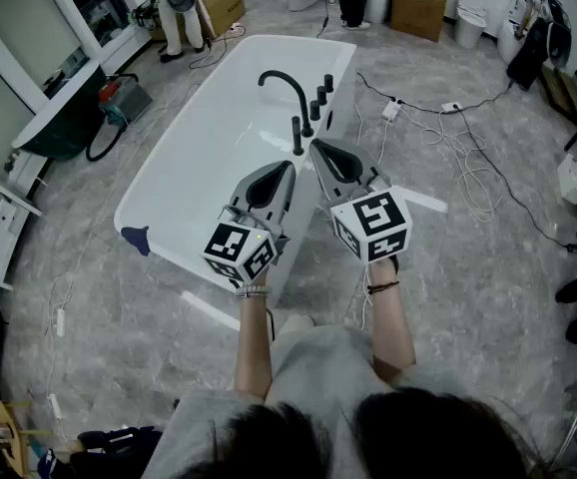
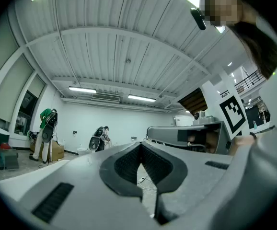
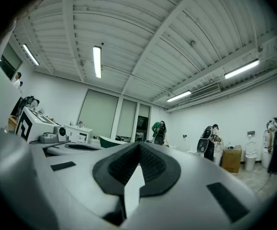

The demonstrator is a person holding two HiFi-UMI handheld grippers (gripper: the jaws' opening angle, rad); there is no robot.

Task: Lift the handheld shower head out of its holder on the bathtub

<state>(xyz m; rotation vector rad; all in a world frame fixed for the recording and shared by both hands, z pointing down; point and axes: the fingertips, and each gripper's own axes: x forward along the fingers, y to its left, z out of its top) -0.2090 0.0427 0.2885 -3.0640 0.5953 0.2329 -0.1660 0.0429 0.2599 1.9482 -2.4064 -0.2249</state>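
**Head view.** White bathtub. A black arched faucet stands on its right rim. The shower head, a slim black upright piece, sits in its holder on that rim just beside the faucet; only this view shows it. The left gripper and right gripper are over the bathtub's near end, close to the shower head but apart from it.

**Left gripper view.** Left gripper is clenched with nothing between its jaws. The ceiling fills the view above it.

**Right gripper view.** Right gripper is clenched and empty. A cardboard box stands by the far wall.
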